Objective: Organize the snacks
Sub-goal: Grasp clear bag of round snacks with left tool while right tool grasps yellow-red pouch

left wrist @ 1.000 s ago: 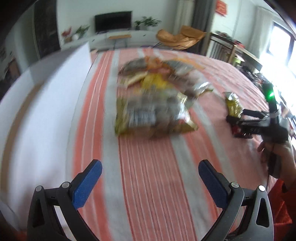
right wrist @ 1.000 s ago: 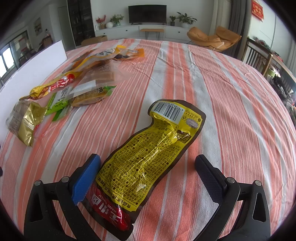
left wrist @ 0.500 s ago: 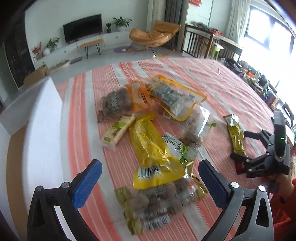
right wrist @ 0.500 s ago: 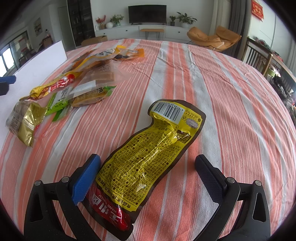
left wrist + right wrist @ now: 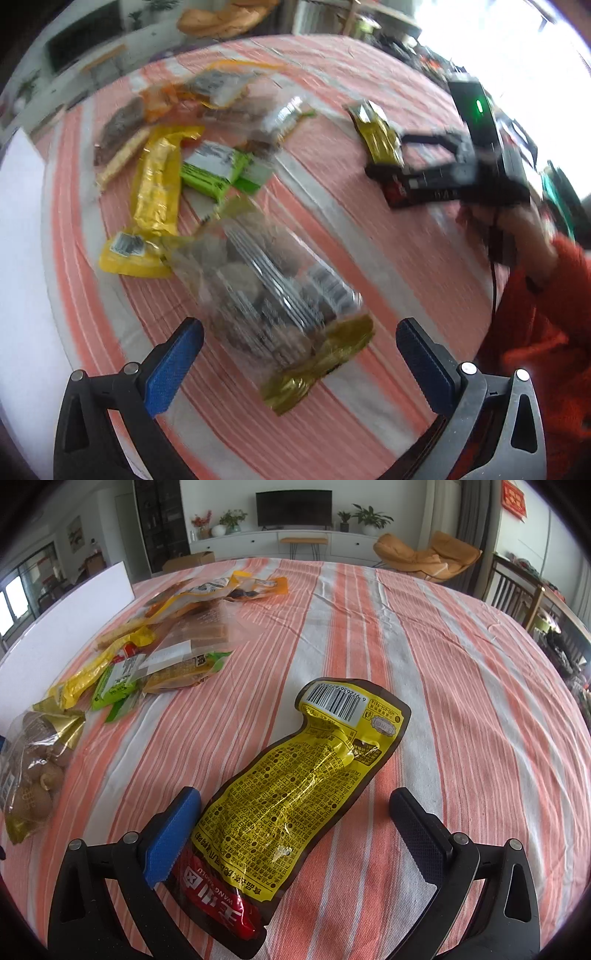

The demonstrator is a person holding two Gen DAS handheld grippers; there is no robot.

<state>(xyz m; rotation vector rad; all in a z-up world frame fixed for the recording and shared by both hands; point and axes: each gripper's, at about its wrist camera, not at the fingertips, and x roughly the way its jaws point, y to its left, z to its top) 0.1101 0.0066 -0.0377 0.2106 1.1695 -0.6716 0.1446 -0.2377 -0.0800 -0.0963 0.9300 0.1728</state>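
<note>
My left gripper (image 5: pixel 299 354) is open, its jaws either side of a clear bag of brown balls with gold ends (image 5: pixel 273 295), which also shows in the right wrist view (image 5: pixel 33 775). Beyond it lie a long yellow pack (image 5: pixel 155 192), a green pack (image 5: pixel 218 170) and several more snack bags. My right gripper (image 5: pixel 295 827) is open over a yellow and red pouch (image 5: pixel 295 786) that lies flat between its jaws; the left wrist view shows this gripper (image 5: pixel 402 158) and pouch (image 5: pixel 376 136) at the right.
A striped orange and white cloth (image 5: pixel 424 657) covers the table. A white board (image 5: pixel 62 631) stands along the left side. The snack pile (image 5: pixel 177 627) lies at the left. Chairs and furniture stand beyond the table.
My left gripper has swung down and closer to the clear bag of balls, which now lies between its jaws. My right gripper and its pouch have not moved.
</note>
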